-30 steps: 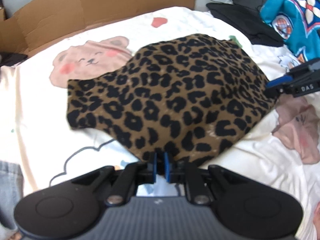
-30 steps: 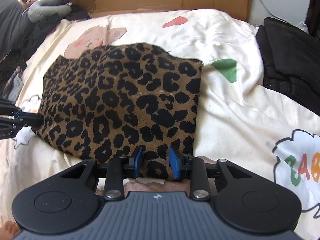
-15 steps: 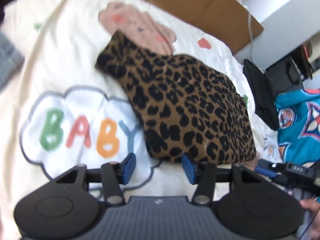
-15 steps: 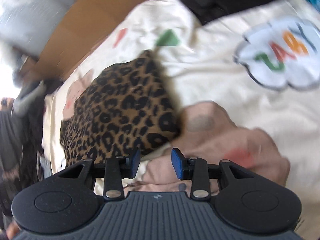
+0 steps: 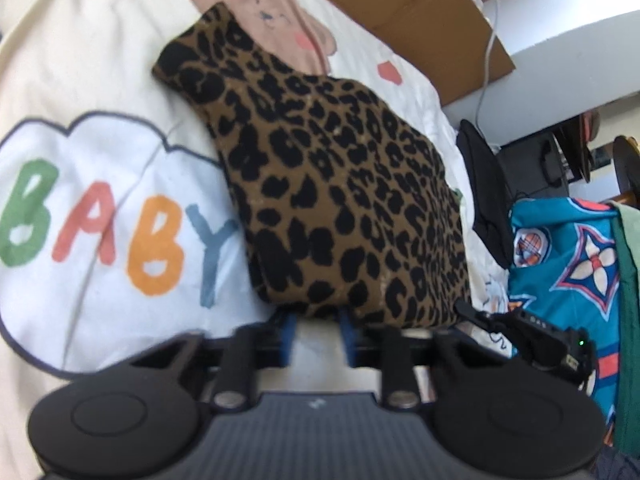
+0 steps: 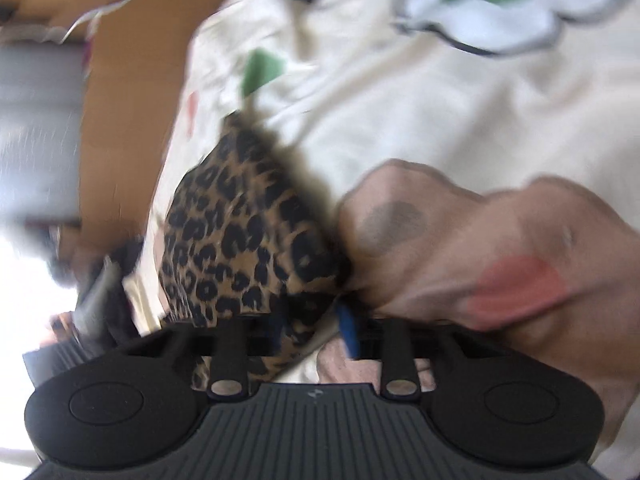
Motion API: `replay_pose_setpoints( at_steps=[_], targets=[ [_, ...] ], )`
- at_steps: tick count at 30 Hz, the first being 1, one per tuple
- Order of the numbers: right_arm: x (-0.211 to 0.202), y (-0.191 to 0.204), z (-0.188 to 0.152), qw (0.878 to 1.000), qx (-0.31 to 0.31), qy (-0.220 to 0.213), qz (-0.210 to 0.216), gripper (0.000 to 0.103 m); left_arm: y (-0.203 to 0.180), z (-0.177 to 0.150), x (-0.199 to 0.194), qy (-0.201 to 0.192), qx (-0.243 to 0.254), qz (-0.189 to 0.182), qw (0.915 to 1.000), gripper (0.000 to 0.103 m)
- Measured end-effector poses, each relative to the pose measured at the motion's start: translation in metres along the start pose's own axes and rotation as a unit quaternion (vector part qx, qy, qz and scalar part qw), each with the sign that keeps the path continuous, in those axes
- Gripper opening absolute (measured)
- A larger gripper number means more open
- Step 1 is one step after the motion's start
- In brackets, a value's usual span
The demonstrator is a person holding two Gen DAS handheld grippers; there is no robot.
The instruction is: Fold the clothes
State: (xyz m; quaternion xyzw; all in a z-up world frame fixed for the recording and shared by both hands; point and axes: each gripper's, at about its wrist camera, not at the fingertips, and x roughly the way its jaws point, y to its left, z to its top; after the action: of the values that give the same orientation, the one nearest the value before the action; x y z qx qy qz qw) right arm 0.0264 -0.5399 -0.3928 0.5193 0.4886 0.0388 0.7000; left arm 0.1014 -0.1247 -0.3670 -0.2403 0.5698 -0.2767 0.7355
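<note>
Left wrist view: your left gripper [image 5: 316, 334] has its blue pads spread at the near edge of the folded leopard-print garment [image 5: 332, 196] on the bed sheet [image 5: 100, 60], nothing pinched, placed for an edge grab. Right wrist view: your right gripper [image 6: 310, 326] is closing, leopard cloth between the jaws; blur hides whether they are gripping it.

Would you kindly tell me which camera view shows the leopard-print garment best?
The left wrist view: the leopard-print garment lies sharp and almost whole on the bedsheet. The right wrist view shows only one blurred corner of it, foreshortened.
</note>
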Motion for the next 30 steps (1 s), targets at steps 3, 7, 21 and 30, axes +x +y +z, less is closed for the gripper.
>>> replay_pose_setpoints(
  at_steps=[3, 7, 21, 30],
  targets=[
    [-0.003, 0.004, 0.0, 1.0, 0.016, -0.003, 0.004, 0.013, 0.002, 0.001, -0.004, -0.01, -0.013, -0.008, 0.9998, 0.0],
    [-0.004, 0.011, -0.003, 1.0, 0.001, -0.004, -0.001, 0.012, 0.0, 0.004, -0.012, -0.023, -0.012, 0.005, 0.9997, 0.006],
    [0.007, 0.003, -0.002, 1.0, -0.005, 0.0, 0.004, 0.033, 0.012, 0.009, -0.007, -0.037, -0.026, -0.005, 0.999, 0.054],
    [0.007, 0.007, -0.001, 1.0, 0.005, 0.005, 0.005, 0.012, 0.009, 0.011, -0.003, -0.024, -0.03, -0.024, 0.999, 0.007]
  ],
)
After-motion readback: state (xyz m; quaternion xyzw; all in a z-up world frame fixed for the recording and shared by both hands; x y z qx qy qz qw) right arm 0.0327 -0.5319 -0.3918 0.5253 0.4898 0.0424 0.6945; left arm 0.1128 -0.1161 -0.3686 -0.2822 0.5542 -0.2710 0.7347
